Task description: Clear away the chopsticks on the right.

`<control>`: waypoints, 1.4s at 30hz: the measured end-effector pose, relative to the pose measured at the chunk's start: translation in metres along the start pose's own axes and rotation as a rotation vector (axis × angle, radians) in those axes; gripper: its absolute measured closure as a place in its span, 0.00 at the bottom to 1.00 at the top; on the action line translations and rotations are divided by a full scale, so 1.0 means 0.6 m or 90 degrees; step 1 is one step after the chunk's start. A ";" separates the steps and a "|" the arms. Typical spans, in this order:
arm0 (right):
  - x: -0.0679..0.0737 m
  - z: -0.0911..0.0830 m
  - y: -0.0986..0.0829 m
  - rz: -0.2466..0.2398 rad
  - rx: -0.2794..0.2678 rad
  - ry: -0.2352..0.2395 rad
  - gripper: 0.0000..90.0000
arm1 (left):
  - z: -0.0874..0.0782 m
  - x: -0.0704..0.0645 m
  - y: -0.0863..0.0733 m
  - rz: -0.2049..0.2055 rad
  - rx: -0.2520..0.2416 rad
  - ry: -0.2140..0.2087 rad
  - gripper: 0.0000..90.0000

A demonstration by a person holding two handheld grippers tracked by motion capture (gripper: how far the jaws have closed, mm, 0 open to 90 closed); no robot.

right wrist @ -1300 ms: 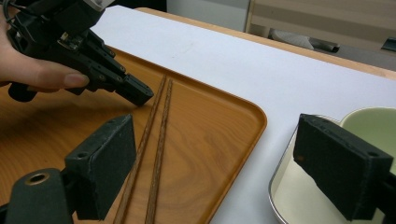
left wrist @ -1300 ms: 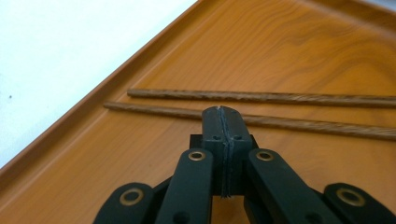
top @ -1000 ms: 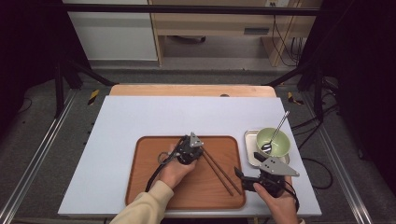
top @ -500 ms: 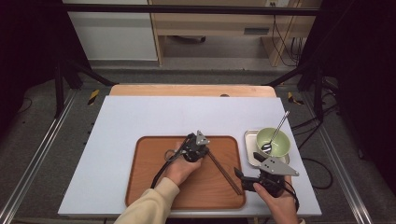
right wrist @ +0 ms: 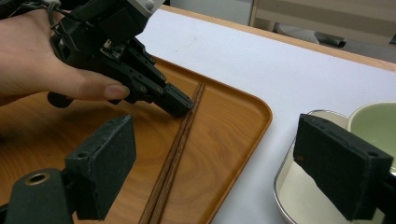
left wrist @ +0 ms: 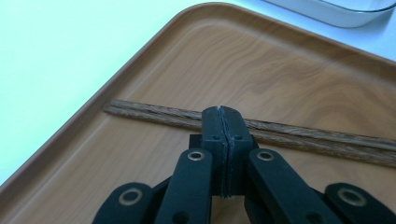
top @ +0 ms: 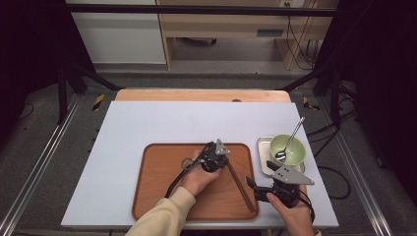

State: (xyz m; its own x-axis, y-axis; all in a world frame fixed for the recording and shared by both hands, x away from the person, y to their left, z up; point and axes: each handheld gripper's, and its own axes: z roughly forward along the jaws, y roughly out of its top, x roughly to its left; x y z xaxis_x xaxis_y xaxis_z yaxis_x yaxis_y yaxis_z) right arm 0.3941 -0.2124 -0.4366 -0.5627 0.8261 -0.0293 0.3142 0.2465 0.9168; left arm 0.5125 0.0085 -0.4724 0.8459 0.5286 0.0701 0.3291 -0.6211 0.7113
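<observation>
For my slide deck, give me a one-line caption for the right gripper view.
Open right gripper faces the shut left gripper touching a pair of chopsticks on the wooden tray.

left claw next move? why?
Probably open the left claw first. Its jaws are pressed shut with nothing between them, tip right beside the chopsticks, which lie flat together on the wooden tray. Open, it could straddle the pair and close on them.
</observation>
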 end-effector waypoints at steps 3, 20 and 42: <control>0.000 0.000 0.000 0.001 0.000 -0.001 0.15 | 0.005 -0.006 0.004 0.009 -0.002 -0.009 0.99; -0.004 0.001 -0.001 -0.001 0.003 -0.006 0.15 | 0.028 -0.031 0.028 0.038 -0.003 -0.048 0.99; -0.005 0.002 -0.001 0.001 0.008 -0.010 0.14 | -0.001 -0.018 0.025 0.040 -0.038 -0.037 0.98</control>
State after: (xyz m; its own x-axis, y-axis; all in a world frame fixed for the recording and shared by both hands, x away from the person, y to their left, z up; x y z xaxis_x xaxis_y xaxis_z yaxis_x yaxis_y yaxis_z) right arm 0.3966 -0.2146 -0.4377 -0.5505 0.8341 -0.0347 0.3245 0.2521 0.9117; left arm 0.5078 -0.0062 -0.4624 0.8875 0.4544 0.0771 0.2500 -0.6151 0.7477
